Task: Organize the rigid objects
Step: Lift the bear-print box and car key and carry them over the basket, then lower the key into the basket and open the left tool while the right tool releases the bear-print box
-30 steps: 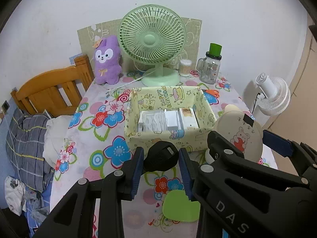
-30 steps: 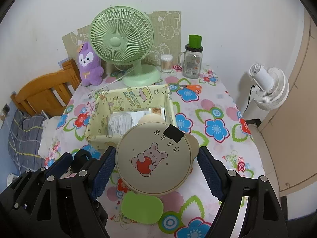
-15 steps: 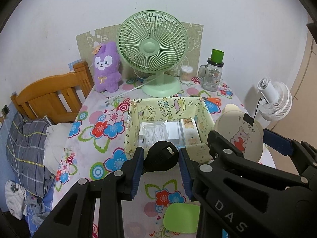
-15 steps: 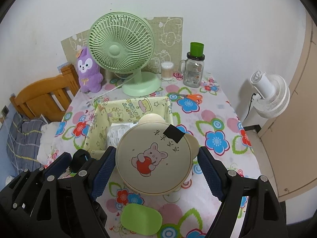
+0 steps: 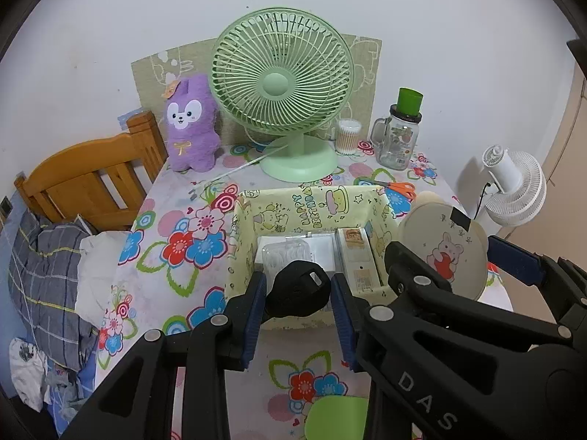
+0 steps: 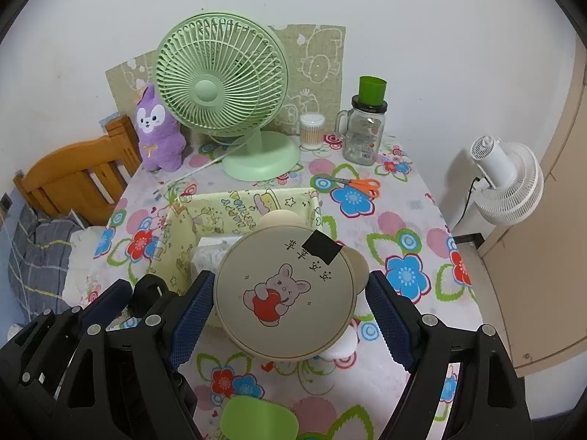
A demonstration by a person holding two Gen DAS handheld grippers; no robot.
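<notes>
Left claw (image 5: 298,295) clamped on a black object (image 5: 296,293); right claw (image 6: 291,302) gripping a round beige lid (image 6: 284,299), both above the near edge of a yellow box (image 5: 312,203).

Held just over the box's front wall, black object hiding part of the packets (image 5: 290,253) lying inside. Lid, printed with a cartoon rabbit, tilted to face the camera, pinched at its sides by blue pads (image 6: 190,311). Box set on a flowered tablecloth (image 5: 176,242); behind it a green fan (image 5: 282,84), purple plush (image 5: 189,124), glass jar (image 5: 400,139), orange scissors (image 6: 361,184).
</notes>
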